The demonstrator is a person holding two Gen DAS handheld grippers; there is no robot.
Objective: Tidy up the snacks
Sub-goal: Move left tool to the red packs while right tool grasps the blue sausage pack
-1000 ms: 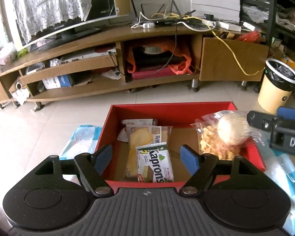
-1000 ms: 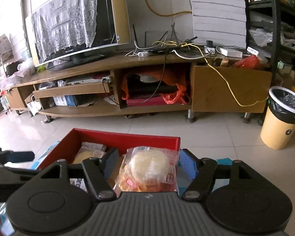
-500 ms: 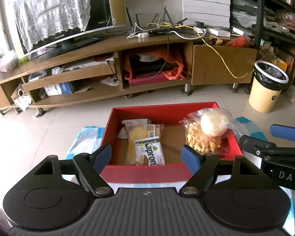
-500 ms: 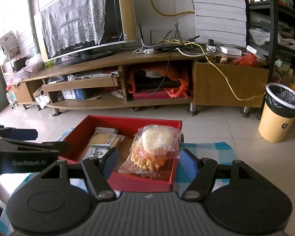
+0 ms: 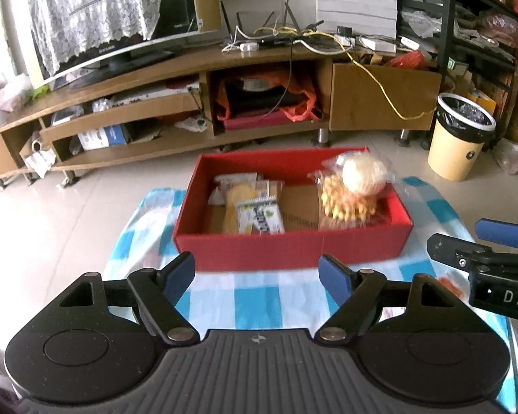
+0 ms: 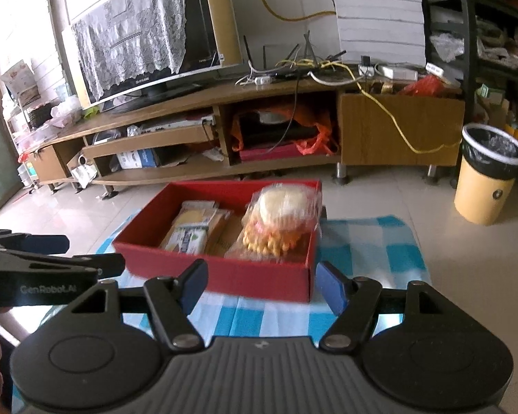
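Living room, tiled floor [image 5: 51, 214], long wooden TV stand [image 5: 197, 69] along the back wall, yellow bin [image 5: 461, 138] at its right end. Blue-and-white checked cloth [image 5: 259, 300] covers the table. Red box [image 5: 293, 245] sits on the cloth toward the table's far edge. Inside, left half: flat snack packets [image 5: 248, 203] stacked, green-and-white wafer pack on top. Right half: clear bag of yellow snacks [image 5: 354, 189] with a pale round bun on it, leaning on the right wall. Left tool [image 5: 257, 272] is spread wide, nothing between its blue pads, just short of the box's near wall. Right tool [image 6: 260, 283] is likewise spread and empty, near the box's near right corner. Both apart from the box.
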